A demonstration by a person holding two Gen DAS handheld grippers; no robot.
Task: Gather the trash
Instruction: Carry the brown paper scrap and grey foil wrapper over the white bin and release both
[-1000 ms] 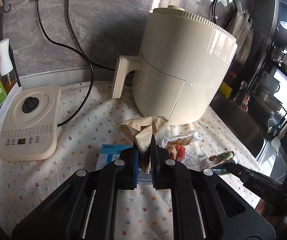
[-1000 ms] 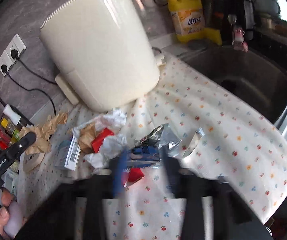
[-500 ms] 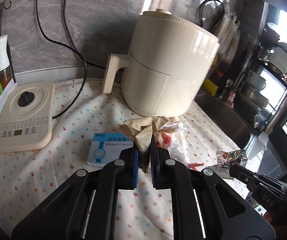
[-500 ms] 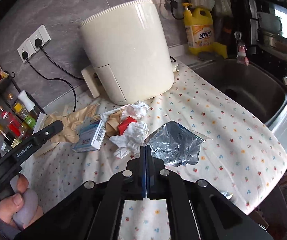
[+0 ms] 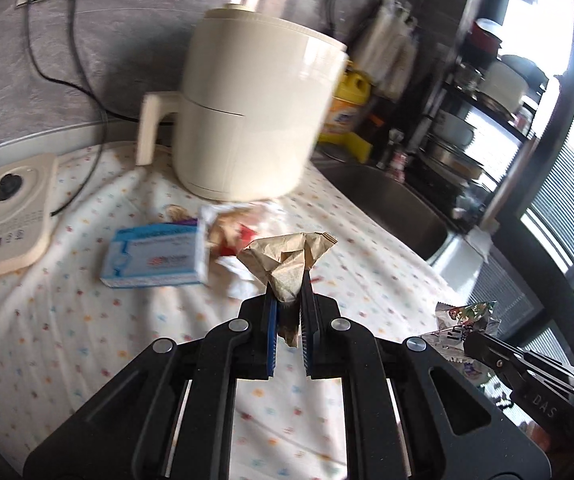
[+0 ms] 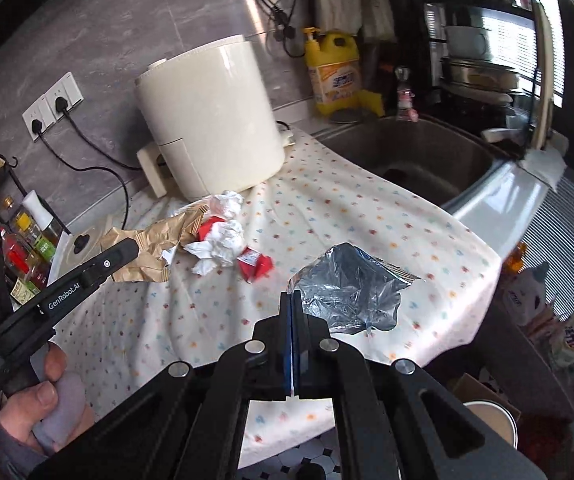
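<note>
My left gripper (image 5: 287,280) is shut on a crumpled brown paper bag (image 5: 287,258) and holds it above the floral cloth. It also shows in the right wrist view (image 6: 147,248). My right gripper (image 6: 292,294) is shut on a silver foil snack bag (image 6: 351,296), lifted over the counter's front right part; the bag shows in the left wrist view (image 5: 465,320). On the cloth lie white crumpled tissues (image 6: 223,236), a red wrapper (image 6: 255,265) and a blue and white box (image 5: 155,258).
A cream air fryer (image 6: 207,120) stands at the back of the cloth (image 6: 327,208). A cream appliance base (image 5: 7,212) sits at the left. A steel sink (image 6: 415,160) lies to the right, with a yellow detergent bottle (image 6: 333,76) and a dish rack (image 5: 487,100) behind. Bottles (image 6: 27,236) stand far left.
Both grippers have lifted and pulled back towards the front right, each keeping its hold. The left view has swung right, so the trash pile now lies to its left.
</note>
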